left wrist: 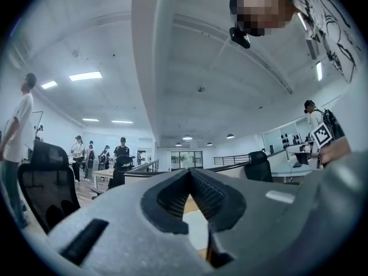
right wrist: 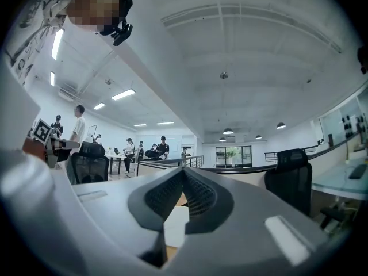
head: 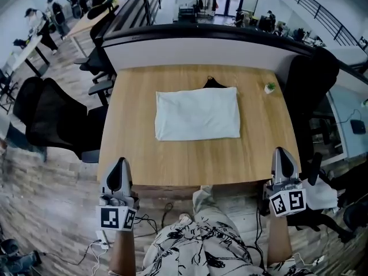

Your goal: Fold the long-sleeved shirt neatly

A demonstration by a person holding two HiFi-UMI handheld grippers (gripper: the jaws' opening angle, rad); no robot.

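Observation:
The pale long-sleeved shirt (head: 197, 113) lies folded into a flat rectangle in the middle of the wooden table (head: 138, 154). My left gripper (head: 119, 163) hangs at the table's near left edge, shut and empty, well apart from the shirt. At the near right edge my right gripper (head: 282, 152) is also shut with nothing in it. In the left gripper view the jaws (left wrist: 190, 171) meet at the tips, with the shirt (left wrist: 198, 229) pale below them. The right gripper view shows closed jaws (right wrist: 184, 170) over the shirt (right wrist: 174, 229).
A black hanger (head: 215, 83) lies just beyond the shirt's far edge. A small green thing (head: 269, 87) sits at the table's far right. Black office chairs (head: 52, 119) stand left and right of the table (head: 310, 91). People (left wrist: 80, 154) stand far off.

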